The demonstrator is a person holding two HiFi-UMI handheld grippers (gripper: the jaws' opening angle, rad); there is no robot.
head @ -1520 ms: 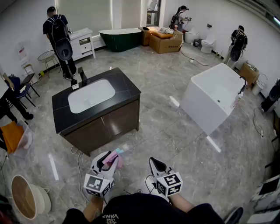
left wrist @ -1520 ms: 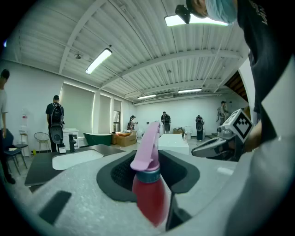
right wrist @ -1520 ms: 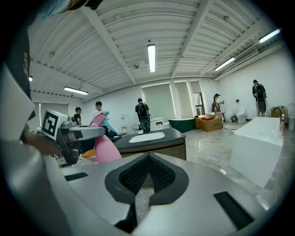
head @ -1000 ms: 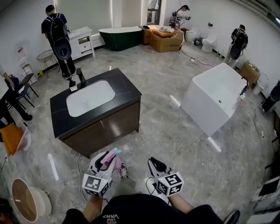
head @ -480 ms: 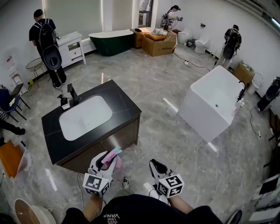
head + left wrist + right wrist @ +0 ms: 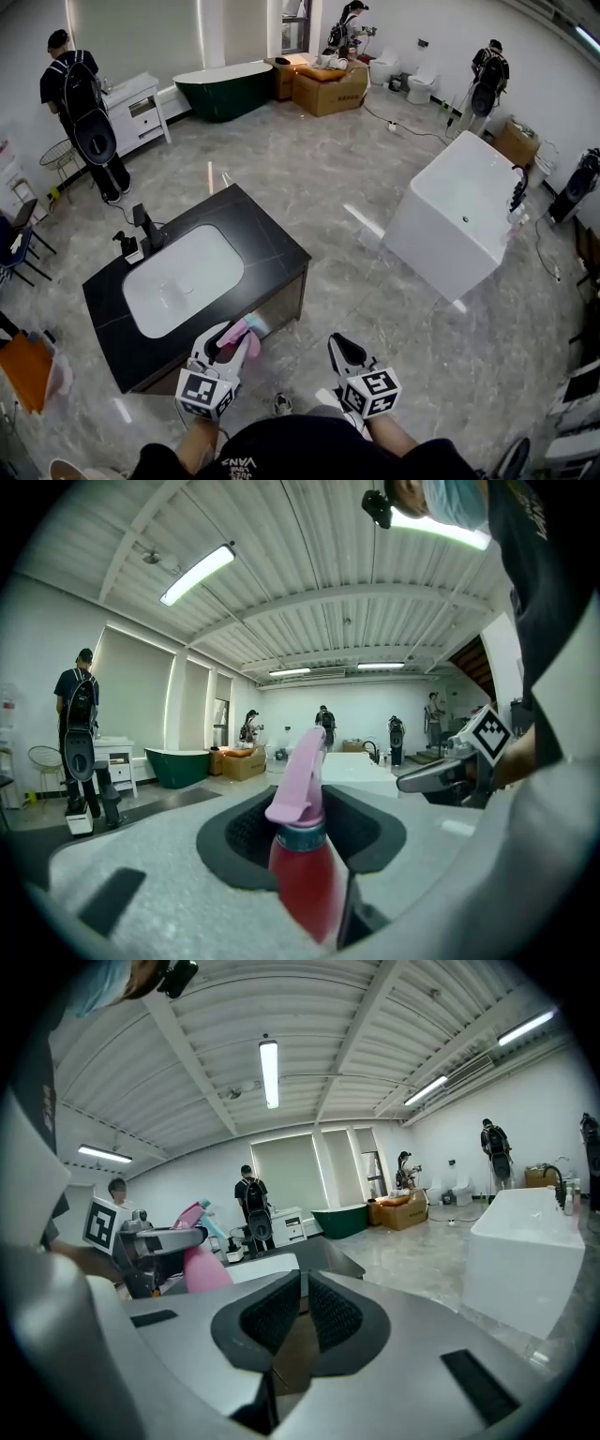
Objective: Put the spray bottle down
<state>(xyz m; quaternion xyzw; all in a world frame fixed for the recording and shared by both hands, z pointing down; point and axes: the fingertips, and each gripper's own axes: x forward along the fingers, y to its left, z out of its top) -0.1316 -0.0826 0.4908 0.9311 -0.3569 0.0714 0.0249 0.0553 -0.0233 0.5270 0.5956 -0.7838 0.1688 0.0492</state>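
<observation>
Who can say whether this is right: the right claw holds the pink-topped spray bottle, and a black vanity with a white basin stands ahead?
Not quite. The left claw, not the right, holds the spray bottle: the left gripper view shows its pads closed on the bottle. The right claw is shut on nothing. The black vanity with its white basin does stand ahead.

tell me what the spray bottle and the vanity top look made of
The spray bottle looks plastic: glossy translucent red body, matte pink trigger head. The vanity top looks like dark stone or a stone-look slab, smooth with slight sheen; cannot tell which.
</observation>
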